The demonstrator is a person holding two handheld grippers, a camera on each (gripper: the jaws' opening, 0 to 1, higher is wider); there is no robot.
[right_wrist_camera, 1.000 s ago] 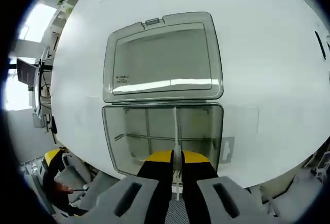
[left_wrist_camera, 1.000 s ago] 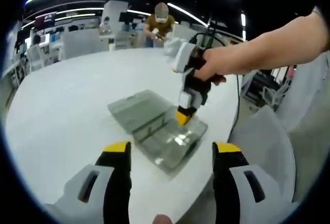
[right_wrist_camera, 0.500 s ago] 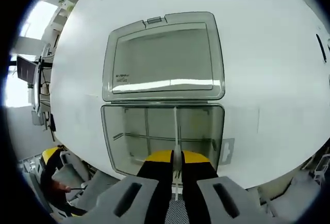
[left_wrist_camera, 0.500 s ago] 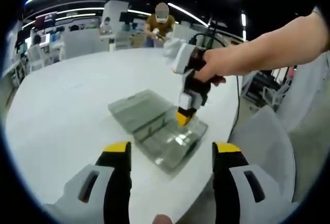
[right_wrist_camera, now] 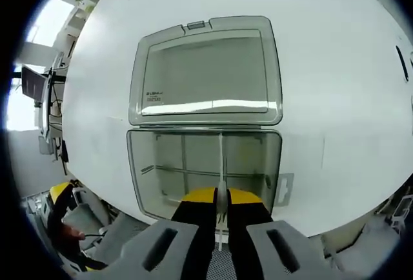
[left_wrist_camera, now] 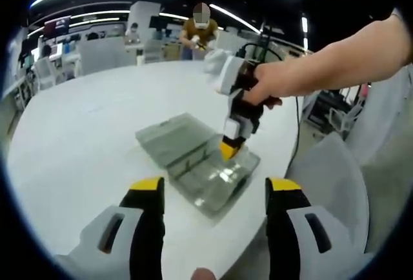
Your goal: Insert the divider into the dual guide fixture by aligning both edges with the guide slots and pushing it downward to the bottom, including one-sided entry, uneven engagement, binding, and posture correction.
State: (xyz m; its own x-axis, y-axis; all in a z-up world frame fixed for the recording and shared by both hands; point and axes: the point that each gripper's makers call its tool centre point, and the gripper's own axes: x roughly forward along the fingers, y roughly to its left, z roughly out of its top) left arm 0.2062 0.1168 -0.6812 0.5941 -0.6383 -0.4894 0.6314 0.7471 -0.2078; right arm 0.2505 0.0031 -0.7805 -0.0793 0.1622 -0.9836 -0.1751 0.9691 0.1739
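A clear plastic box (right_wrist_camera: 203,170) lies open on the white table, its lid (right_wrist_camera: 205,70) folded flat behind it. Inside the box run thin clear partitions. My right gripper (right_wrist_camera: 220,204) points down over the box's near wall, shut on a thin clear divider (right_wrist_camera: 221,164) that stands on edge across the compartment. In the left gripper view the same box (left_wrist_camera: 197,160) sits mid-table, and the right gripper (left_wrist_camera: 229,150), held by a hand, dips its yellow tips into the box's right end. My left gripper (left_wrist_camera: 213,193) hovers open, short of the box, with nothing between its fingers.
The round white table (left_wrist_camera: 77,125) has bare surface to the left and behind the box. Its edge curves close on the right, with a grey chair (left_wrist_camera: 329,183) past it. A person (left_wrist_camera: 199,31) stands at the far side among desks and chairs.
Almost nothing differs. The right gripper view has shifted very slightly; the divider stays gripped in the box. My left gripper has not moved.
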